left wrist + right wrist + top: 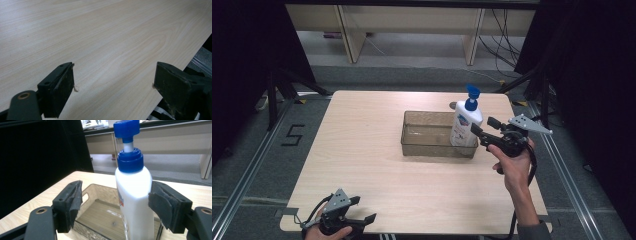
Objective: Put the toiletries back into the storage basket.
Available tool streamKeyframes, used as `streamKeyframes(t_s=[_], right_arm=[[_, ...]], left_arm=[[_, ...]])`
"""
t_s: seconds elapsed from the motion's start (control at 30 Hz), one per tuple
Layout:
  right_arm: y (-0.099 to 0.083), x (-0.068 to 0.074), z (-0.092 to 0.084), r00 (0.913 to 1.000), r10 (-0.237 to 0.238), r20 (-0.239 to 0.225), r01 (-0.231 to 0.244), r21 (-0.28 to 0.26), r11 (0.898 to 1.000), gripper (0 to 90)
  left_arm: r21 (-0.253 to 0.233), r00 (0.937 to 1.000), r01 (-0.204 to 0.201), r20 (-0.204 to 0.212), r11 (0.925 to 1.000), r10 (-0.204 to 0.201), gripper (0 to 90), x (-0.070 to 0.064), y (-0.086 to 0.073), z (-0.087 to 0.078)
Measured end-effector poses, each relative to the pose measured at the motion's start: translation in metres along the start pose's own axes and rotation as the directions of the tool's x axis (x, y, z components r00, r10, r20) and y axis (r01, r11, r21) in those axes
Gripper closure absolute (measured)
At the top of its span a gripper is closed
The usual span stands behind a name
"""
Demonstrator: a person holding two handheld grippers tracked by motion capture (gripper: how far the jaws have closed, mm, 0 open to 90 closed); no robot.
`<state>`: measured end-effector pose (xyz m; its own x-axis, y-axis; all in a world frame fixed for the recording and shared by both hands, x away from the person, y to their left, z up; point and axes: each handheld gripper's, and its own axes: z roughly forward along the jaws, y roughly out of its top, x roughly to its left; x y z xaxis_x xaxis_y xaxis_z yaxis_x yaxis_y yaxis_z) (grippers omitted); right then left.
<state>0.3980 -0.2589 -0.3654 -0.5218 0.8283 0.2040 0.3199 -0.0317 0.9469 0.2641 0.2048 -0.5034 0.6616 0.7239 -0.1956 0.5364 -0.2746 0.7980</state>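
Observation:
A white pump bottle (pixel 466 122) with a blue cap stands upright in the right end of a clear plastic bin (pixel 427 145) on the wooden table (pixel 362 140). My right gripper (pixel 483 126) is open just to the bottle's right, at mid-height. In the right gripper view its jaws straddle the bottle (pixel 133 195): the right pad is close against it and the left pad stands well clear, over the bin (pixel 87 195). My left gripper (pixel 364 209) rests open at the table's front left corner, with bare tabletop (pixel 100 37) between its jaws (pixel 112 82).
The rest of the bin holds nothing. A small grey object (pixel 453 105) lies just behind it. Black curtains flank the table, wooden furniture legs (pixel 349 35) and cables (pixel 502 45) sit beyond the far edge, and a "5" floor mark (pixel 293 135) is at the left.

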Motion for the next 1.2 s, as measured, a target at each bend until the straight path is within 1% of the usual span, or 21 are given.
streamKeyframes(t_s=[0.1, 0.13, 0.17, 0.2, 0.27, 0.3, 0.37, 0.4, 0.43, 0.47, 0.57, 0.6, 0.67, 0.7, 0.83, 0.93, 1.03, 1.1, 1.13, 1.17, 1.2], right_arm=[[-0.002, 0.001, -0.002, 0.9998, 0.016, -0.008, -0.016, -0.002, 1.000, 27.5], [-0.002, 0.000, -0.003, 1.0000, 0.000, -0.003, 0.000, 0.005, 1.000, 27.4], [-0.004, 0.001, -0.004, 0.9997, 0.023, -0.005, -0.022, 0.009, 1.000, 27.5], [-0.005, 0.000, -0.003, 0.9999, 0.011, -0.010, -0.011, -0.004, 1.000, 27.4], [-0.006, 0.000, -0.005, 1.0000, -0.003, -0.001, 0.003, 0.015, 1.000, 27.4], [-0.008, 0.001, -0.005, 0.9995, 0.029, -0.009, -0.029, 0.009, 1.000, 27.4], [-0.009, 0.000, -0.006, 1.0000, 0.006, -0.004, -0.006, 0.017, 1.000, 27.4], [-0.009, 0.001, -0.007, 0.9999, 0.009, 0.007, -0.009, 0.031, 0.999, 27.3], [-0.009, 0.002, -0.008, 0.9997, 0.022, -0.004, -0.022, 0.030, 0.999, 27.1], [-0.010, 0.001, -0.008, 1.0000, 0.001, -0.004, -0.001, 0.027, 1.000, 27.0], [-0.012, 0.003, -0.008, 0.9998, 0.013, -0.015, -0.012, 0.014, 1.000, 26.9], [-0.011, 0.003, -0.009, 0.9999, 0.002, -0.013, -0.002, 0.034, 0.999, 26.8], [-0.013, 0.005, -0.010, 0.9996, 0.017, -0.023, -0.016, 0.040, 0.999, 26.8], [-0.013, 0.005, -0.010, 0.9998, 0.002, -0.018, -0.001, 0.039, 0.999, 26.8], [-0.017, 0.006, -0.009, 0.9996, 0.012, -0.025, -0.012, 0.030, 0.999, 26.8], [-0.020, 0.006, -0.009, 0.9998, -0.001, -0.020, 0.002, 0.038, 0.999, 26.6], [-0.022, 0.007, -0.009, 0.9994, 0.015, -0.031, -0.014, 0.048, 0.999, 26.6], [-0.022, 0.008, -0.011, 0.9998, 0.007, -0.021, -0.005, 0.060, 0.998, 26.5], [-0.023, 0.011, -0.011, 0.9993, 0.035, -0.016, -0.034, 0.066, 0.997, 26.4], [-0.023, 0.009, -0.011, 0.9994, 0.006, -0.034, -0.004, 0.057, 0.998, 26.4], [-0.023, 0.010, -0.012, 0.9996, 0.005, -0.027, -0.003, 0.060, 0.998, 26.3]], left_arm=[[0.003, 1.0000, 0.000, -0.002, 1.0000, 0.000, 15.8, 0.000, 0.000, 0.000], [-0.002, 1.0000, 0.001, -0.001, 1.0000, -0.001, 15.8, 0.000, 0.000, 0.000], [-0.001, 1.0000, 0.000, -0.001, 1.0000, 0.000, 15.9, 0.000, 0.000, 0.000], [0.000, 1.0000, -0.001, 0.000, 1.0000, 0.001, 15.9, 0.000, 0.000, 0.000], [0.000, 1.0000, -0.001, -0.001, 1.0000, 0.001, 15.8, 0.000, 0.000, 0.000], [0.000, 1.0000, 0.001, -0.001, 1.0000, -0.001, 15.8, 0.000, 0.000, 0.000], [0.016, 1.0000, -0.006, -0.002, 0.9999, 0.006, 15.9, 0.000, 0.001, -0.001], [-0.001, 1.0000, 0.000, -0.001, 1.0000, 0.000, 15.8, 0.000, 0.000, 0.000], [0.002, 1.0000, 0.000, -0.002, 1.0000, 0.000, 15.8, 0.000, 0.000, -0.001], [0.002, 1.0000, 0.000, -0.003, 1.0000, 0.000, 15.8, 0.000, 0.000, -0.001], [0.001, 1.0000, 0.002, 0.000, 1.0000, -0.002, 15.8, 0.000, 0.000, 0.000], [0.005, 1.0000, 0.001, -0.002, 1.0000, -0.001, 15.8, 0.000, 0.000, 0.000], [0.006, 1.0000, 0.001, -0.001, 1.0000, -0.001, 15.8, -0.001, 0.000, 0.000], [0.001, 1.0000, 0.002, 0.001, 1.0000, -0.002, 15.8, 0.000, 0.000, 0.000], [-0.002, 1.0000, 0.001, 0.000, 1.0000, -0.001, 15.8, 0.000, 0.000, 0.000], [-0.002, 1.0000, 0.001, 0.000, 1.0000, -0.001, 15.8, 0.000, 0.000, 0.000], [0.002, 1.0000, 0.000, -0.001, 1.0000, 0.000, 15.8, 0.000, 0.000, 0.000], [0.000, 1.0000, 0.000, 0.000, 1.0000, 0.000, 15.8, 0.000, 0.000, 0.000], [0.000, 1.0000, 0.001, 0.000, 1.0000, -0.001, 15.9, 0.000, 0.000, 0.000], [0.009, 1.0000, -0.010, 0.000, 0.9999, 0.010, 15.8, 0.000, 0.000, -0.001], [0.002, 1.0000, -0.002, -0.001, 1.0000, 0.002, 15.8, 0.000, 0.000, 0.000]])
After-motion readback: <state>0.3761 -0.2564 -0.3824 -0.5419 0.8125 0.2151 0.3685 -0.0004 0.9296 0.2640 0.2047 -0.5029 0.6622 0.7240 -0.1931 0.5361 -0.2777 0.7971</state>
